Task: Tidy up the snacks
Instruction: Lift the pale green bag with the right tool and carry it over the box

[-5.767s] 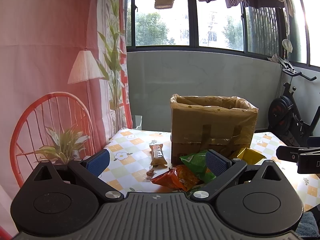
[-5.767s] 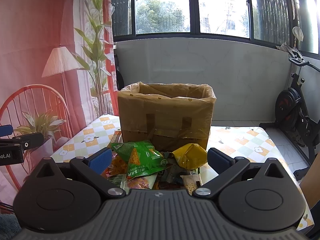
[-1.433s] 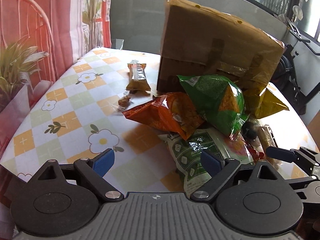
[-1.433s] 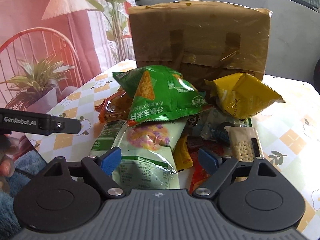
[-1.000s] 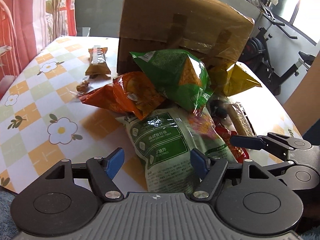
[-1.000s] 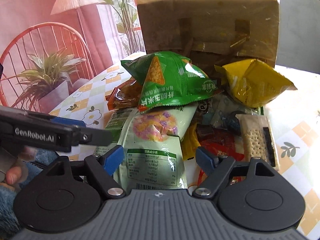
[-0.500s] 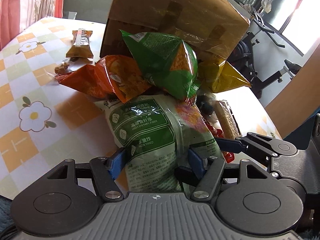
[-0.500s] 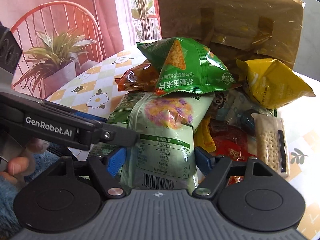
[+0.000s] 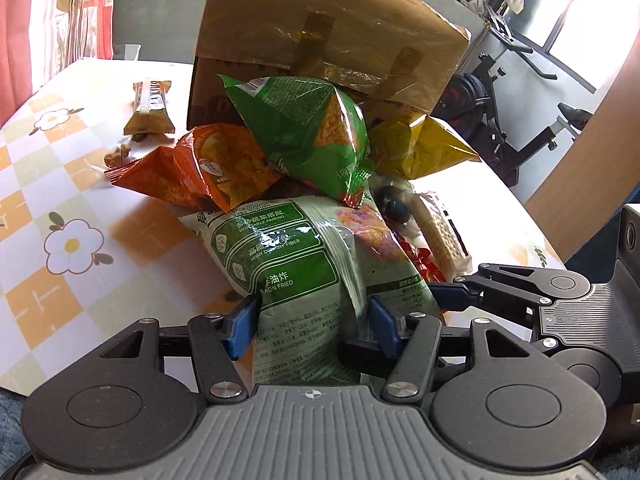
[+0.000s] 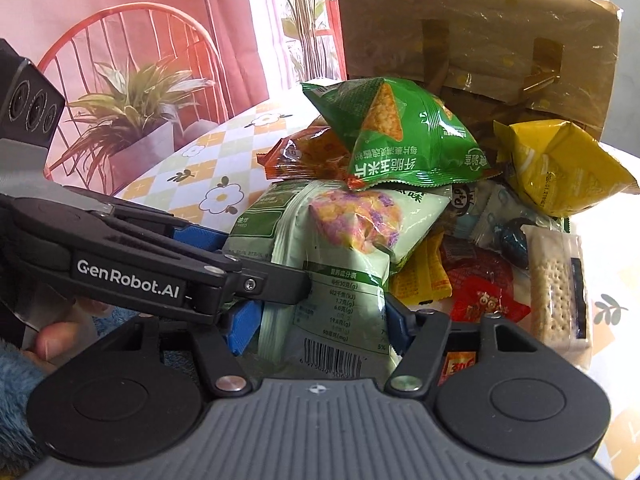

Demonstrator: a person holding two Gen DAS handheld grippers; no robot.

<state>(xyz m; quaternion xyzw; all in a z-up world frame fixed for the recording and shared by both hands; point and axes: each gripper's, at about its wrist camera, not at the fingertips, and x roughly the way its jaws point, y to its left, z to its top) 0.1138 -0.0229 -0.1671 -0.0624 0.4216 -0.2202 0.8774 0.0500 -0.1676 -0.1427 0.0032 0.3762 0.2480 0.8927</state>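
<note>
Both the left gripper (image 9: 308, 320) and right gripper (image 10: 320, 320) had just been closing, apparently pinching the pale green snack bag (image 9: 296, 264) between their pads.

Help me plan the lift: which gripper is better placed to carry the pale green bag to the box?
Neither clearly: left gripper and right gripper, fingers just closing, both pinch the pale green bag; box stands straight ahead of both.
</note>
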